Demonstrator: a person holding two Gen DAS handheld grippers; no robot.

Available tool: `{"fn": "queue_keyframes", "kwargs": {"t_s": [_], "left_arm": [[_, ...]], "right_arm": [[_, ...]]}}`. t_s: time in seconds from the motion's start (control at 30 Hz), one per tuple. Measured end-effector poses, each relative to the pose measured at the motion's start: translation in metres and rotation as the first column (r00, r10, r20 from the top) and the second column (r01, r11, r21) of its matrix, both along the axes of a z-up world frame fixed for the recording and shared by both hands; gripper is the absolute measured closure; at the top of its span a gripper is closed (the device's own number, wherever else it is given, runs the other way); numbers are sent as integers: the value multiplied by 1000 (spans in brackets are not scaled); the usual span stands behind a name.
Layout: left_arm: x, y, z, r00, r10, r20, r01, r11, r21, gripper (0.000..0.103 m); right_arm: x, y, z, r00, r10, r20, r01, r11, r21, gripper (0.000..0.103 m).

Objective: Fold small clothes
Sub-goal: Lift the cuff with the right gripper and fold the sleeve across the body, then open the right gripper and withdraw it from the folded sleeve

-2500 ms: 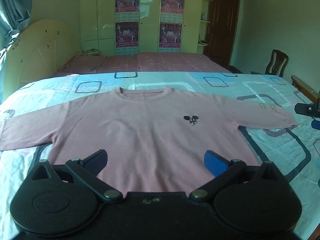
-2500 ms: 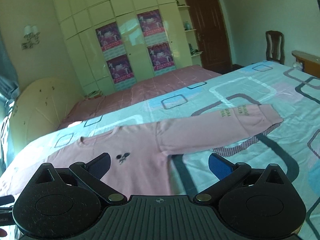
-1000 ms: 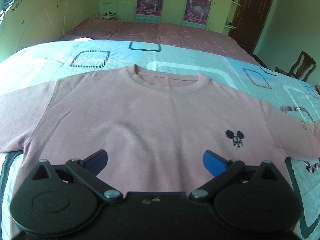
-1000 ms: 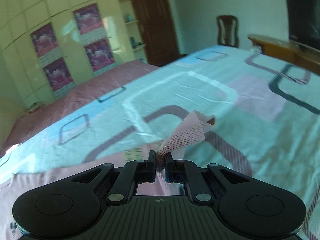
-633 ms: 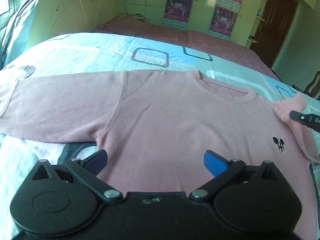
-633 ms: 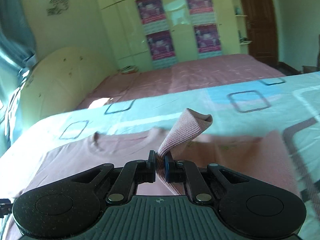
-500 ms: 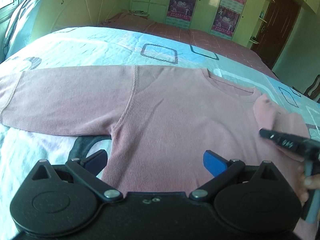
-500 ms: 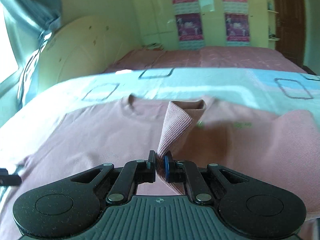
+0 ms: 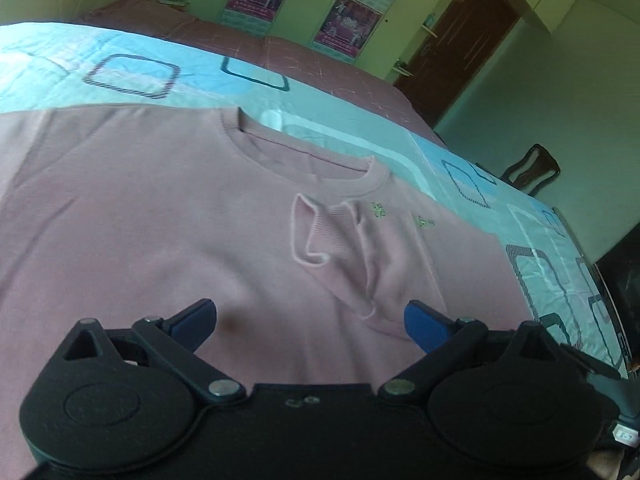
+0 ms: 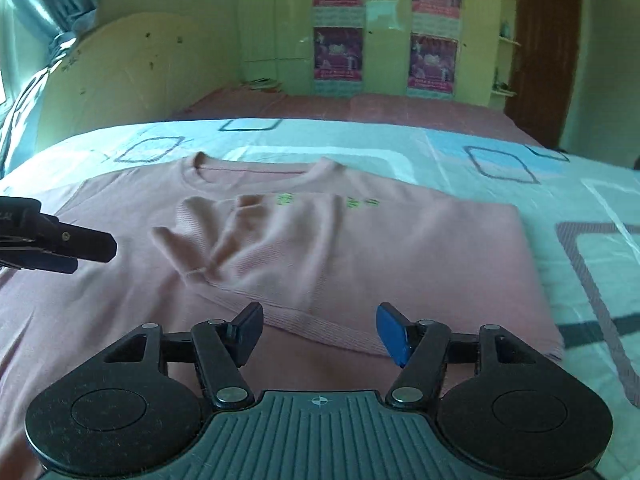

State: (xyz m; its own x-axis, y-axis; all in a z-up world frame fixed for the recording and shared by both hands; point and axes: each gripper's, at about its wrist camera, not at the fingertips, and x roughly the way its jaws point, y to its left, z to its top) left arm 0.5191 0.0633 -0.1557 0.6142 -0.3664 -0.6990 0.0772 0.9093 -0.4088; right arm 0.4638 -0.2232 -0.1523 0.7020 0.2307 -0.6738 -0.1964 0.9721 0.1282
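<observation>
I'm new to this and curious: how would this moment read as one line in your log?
task: fold shirt | sleeve: lies across chest, cuff rumpled | right gripper: open, empty | left gripper: open, empty, above shirt

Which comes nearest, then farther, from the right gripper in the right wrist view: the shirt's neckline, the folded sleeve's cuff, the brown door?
From the right gripper, nearest first:
1. Folded sleeve's cuff, ahead and left, lying on the shirt's chest.
2. Neckline, beyond the cuff, at the shirt's far edge.
3. Brown door, far right, across the room.
</observation>
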Motion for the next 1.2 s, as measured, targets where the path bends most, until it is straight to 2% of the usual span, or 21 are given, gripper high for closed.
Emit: {"fn": "queue_keyframes", "kwargs": {"t_s": [0.1, 0.13, 0.17, 0.2, 0.27, 0.3, 0.33, 0.37, 0.43, 0.53, 0.63, 0.73, 0.83, 0.9, 0.97, 1.03, 1.1, 1.2], "left_arm": [[17, -21, -9, 999, -35, -4, 35, 999, 6, 10], [23, -28, -12, 999, -49, -8, 49, 999, 14, 20], [27, -34, -14, 998, -61, -10, 61, 998, 26, 53], [31, -40, -17, 998, -65, -18, 65, 997, 48, 66], [37, -45, -21, 998, -64, -13, 65, 996, 60, 82], [40, -44, -22, 998, -64, -17, 65, 997, 44, 87], [41, -42, -21, 998, -61, -16, 61, 998, 24, 96], [38, -38, -16, 999, -49, 10, 49, 999, 14, 98], [27, -30, 2, 996, -34, 84, 33, 999, 12, 98], [5, -10, 22, 990, 6, 141, -10, 1000, 28, 98], [-15, 13, 19, 989, 61, 134, -68, 996, 51, 98], [-15, 23, -6, 996, 67, 62, -71, 995, 68, 98], [-15, 20, -14, 995, 73, 73, -79, 994, 72, 97], [-15, 20, -15, 994, 77, 72, -82, 994, 67, 91], [-16, 25, -14, 993, 87, 75, -91, 994, 56, 62], [-15, 30, -11, 991, 98, 96, -104, 993, 59, 43], [-8, 36, -12, 991, 103, 88, -109, 992, 63, 43], [8, 43, -19, 992, 111, 61, -112, 994, 9, 45]], "right_arm": [[-8, -37, 0, 997, -70, -38, 71, 997, 24, 53], [-10, -47, -2, 994, -98, -51, 100, 994, 34, 54], [-11, -57, -3, 989, -130, -67, 133, 990, 46, 54], [-14, -68, -5, 984, -161, -80, 166, 984, 59, 55], [-20, -86, -8, 971, -212, -106, 221, 972, 81, 55], [-19, -91, -10, 966, -229, -116, 240, 967, 90, 55], [-19, -94, -11, 964, -237, -120, 249, 964, 98, 55], [-18, -96, -11, 963, -240, -119, 252, 963, 99, 55], [-15, -94, -10, 963, -241, -119, 252, 964, 84, 55], [-10, -90, -11, 963, -244, -117, 253, 964, 77, 55], [-7, -90, -11, 962, -243, -124, 254, 964, 76, 55], [-5, -89, -11, 965, -229, -125, 238, 970, 57, 55], [-4, -89, -10, 966, -222, -130, 230, 972, 46, 55], [-4, -89, -9, 966, -220, -134, 227, 973, 40, 55], [-6, -90, -7, 966, -220, -135, 228, 973, 42, 55], [-8, -91, -4, 967, -218, -130, 224, 974, 41, 55], [-8, -91, -4, 971, -206, -123, 212, 977, 38, 55], [-3, -89, -6, 972, -208, -106, 213, 976, 36, 55]]}}
